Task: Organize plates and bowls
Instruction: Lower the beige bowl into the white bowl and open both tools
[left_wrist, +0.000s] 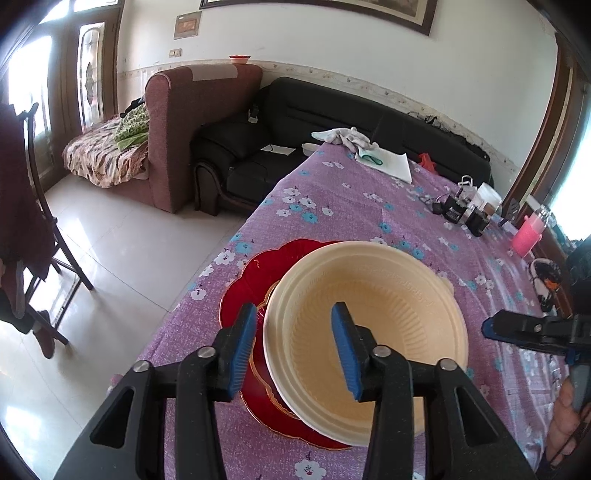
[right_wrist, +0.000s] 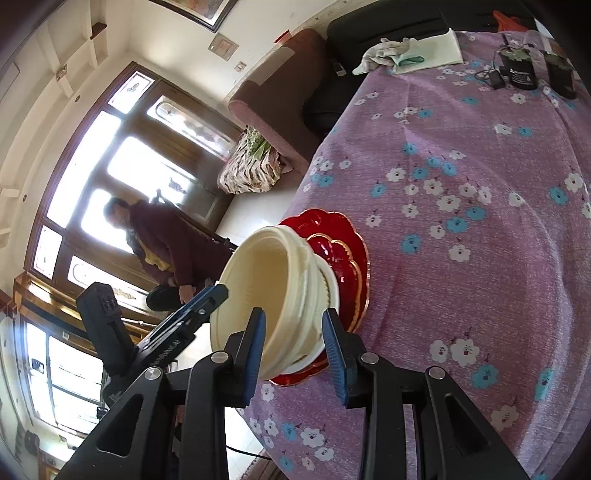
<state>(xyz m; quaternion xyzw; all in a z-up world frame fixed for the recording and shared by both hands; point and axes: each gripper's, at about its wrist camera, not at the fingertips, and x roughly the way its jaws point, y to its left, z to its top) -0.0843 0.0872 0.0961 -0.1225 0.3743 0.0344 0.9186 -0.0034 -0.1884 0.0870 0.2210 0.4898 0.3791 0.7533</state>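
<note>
Cream bowl (left_wrist: 369, 332) seated on a red scalloped plate (left_wrist: 251, 291), the pair resting near the edge of the desk (left_wrist: 369, 206) under a purple flowered cloth. In the right wrist view the bowl (right_wrist: 280, 295) appeared to be the top of a nested stack of like bowls; how many lay in that stack could not be told.

Left tongs (left_wrist: 293, 350) stood spread, straddling the bowl's near rim: one blue pad lay outside the wall, over the red plate, and the other lay inside, over the ribbed inner surface. A clear gap showed on each side of the rim, so neither pad pressed on it. The tongs pointed steeply down into the bowl, whose centre lay ahead and slightly to the inner-pad side.

Right tongs (right_wrist: 293, 350) likewise stood spread about the opposite part of the rim, one pad toward the bowl's mouth and one toward its outer wall, above the plate (right_wrist: 343, 251); contact could not be confirmed, and nothing looked pinched. In the left wrist view the right tongs (left_wrist: 491, 328) showed at the frame's edge, beside the bowl rather than on it.

The deciding relation was the rim's line between each pair of pads: it ran roughly along the fingers, so closing either pair would pinch the wall squarely. Both tongs lay about equally near. The bowls appeared already set on the plate.
</note>
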